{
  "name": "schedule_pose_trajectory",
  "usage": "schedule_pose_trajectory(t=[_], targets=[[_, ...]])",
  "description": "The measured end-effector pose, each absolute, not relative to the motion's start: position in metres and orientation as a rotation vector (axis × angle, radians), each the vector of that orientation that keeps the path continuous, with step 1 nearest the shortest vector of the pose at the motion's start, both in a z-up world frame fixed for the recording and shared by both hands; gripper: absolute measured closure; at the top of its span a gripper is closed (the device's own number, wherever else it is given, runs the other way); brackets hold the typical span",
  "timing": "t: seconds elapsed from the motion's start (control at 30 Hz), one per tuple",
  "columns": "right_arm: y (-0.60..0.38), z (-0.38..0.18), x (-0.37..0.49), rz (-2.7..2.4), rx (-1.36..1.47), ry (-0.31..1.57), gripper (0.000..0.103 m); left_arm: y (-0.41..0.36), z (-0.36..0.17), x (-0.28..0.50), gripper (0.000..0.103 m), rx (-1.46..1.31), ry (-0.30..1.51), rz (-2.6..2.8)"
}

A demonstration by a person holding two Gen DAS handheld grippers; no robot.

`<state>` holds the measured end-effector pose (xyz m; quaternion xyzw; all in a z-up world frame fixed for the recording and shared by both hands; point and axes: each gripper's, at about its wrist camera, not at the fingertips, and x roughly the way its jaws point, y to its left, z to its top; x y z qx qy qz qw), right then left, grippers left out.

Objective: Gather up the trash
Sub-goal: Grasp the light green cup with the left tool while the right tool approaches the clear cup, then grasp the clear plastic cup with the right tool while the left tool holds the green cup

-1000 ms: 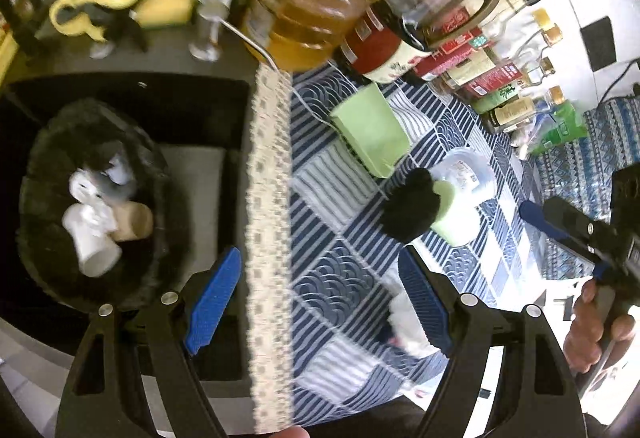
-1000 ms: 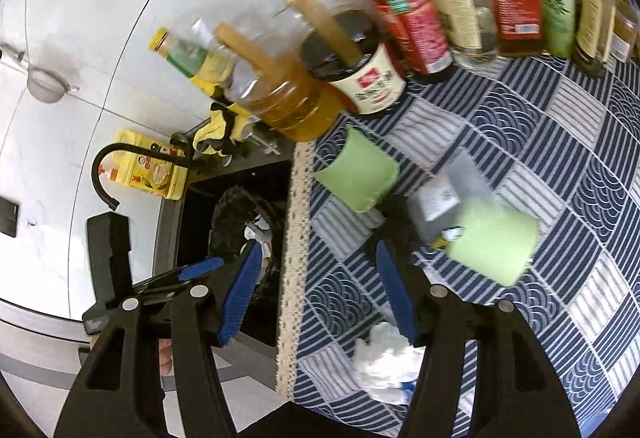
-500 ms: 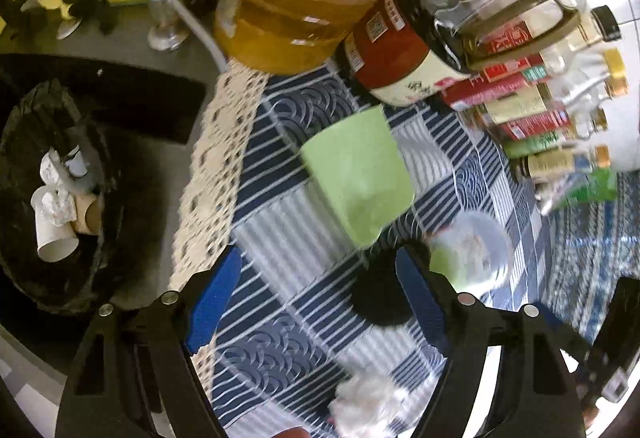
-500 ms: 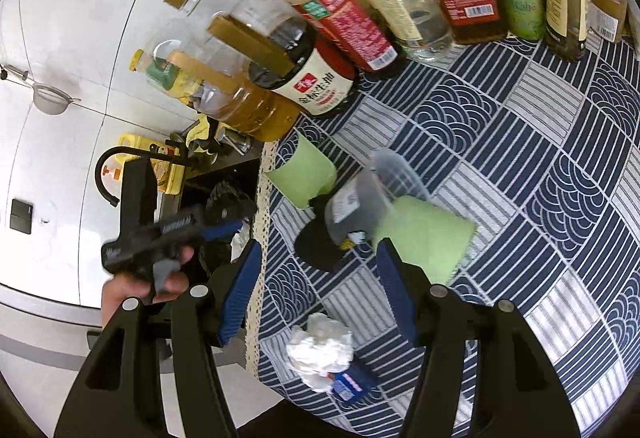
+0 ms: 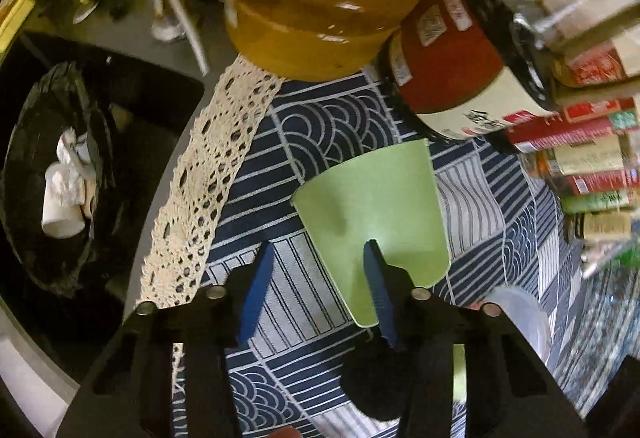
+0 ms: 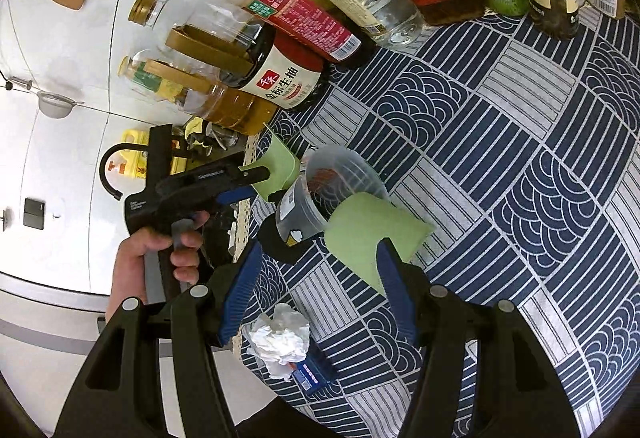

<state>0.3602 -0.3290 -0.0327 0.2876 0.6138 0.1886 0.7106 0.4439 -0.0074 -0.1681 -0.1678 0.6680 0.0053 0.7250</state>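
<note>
Patterned tablecloth (image 5: 332,126) under left gripper (image 5: 316,278), jaws closing at green cup (image 5: 376,210).

— Where is the left hand-held gripper (image 5: 318,288)?
— Pointing steeply down. Its jaws have just been closing and stand partly apart; whether the pads press on anything, I can't tell.
— The hand (image 6: 154,264) on it?
— Wrapped round the grip, fingers on the trigger.
— And the right hand-held gripper (image 6: 316,294)?
— Angled down, jaws apart, gripping nothing.
</note>
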Motion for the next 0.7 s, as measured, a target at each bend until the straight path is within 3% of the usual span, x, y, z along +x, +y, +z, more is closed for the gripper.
schedule_pose_trajectory(t=[0.17,0.7], targets=[[-0.337,-0.039,0.359,0.436,0.652,1.375,0.043,-0.007,-0.171,0.444,0.096,-0.42,1.47,0.02],[-0.332,-0.039,0.387,0.504,0.653,1.377,0.043,-0.004,-0.143,0.436,0.101,-0.424,1.391,0.004]])
